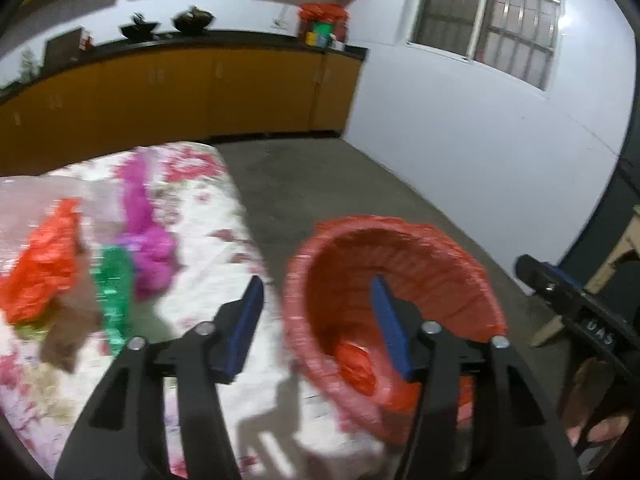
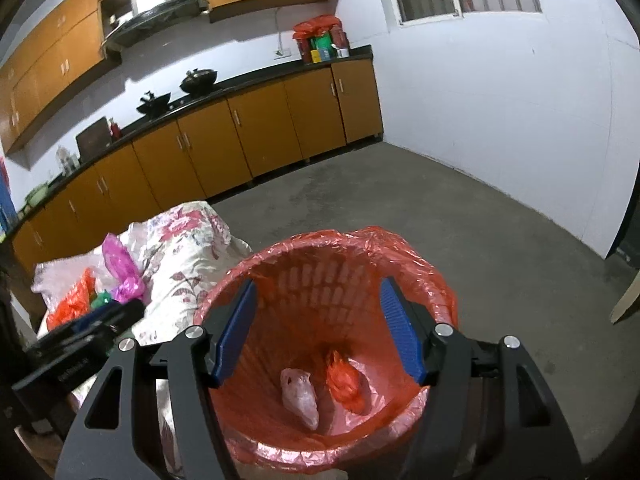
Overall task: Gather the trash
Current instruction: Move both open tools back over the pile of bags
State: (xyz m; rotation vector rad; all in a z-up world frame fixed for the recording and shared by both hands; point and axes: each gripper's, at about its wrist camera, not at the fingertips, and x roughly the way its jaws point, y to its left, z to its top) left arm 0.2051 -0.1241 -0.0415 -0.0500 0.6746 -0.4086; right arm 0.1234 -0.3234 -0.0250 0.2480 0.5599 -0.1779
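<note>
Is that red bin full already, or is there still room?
Mostly empty. The right wrist view looks down into the red-lined bin: only a pale crumpled bag and a small red bag lie at the bottom.

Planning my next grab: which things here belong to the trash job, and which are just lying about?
Job:
lined bin
pale bag and red bag inside the bin
orange bag, magenta bag, green wrapper on the floral cloth

Lying about:
woks
counter boxes

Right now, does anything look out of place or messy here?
Yes: crumpled plastic bags, orange, magenta and green, lie on the floral cloth beside the bin, not in it.
</note>
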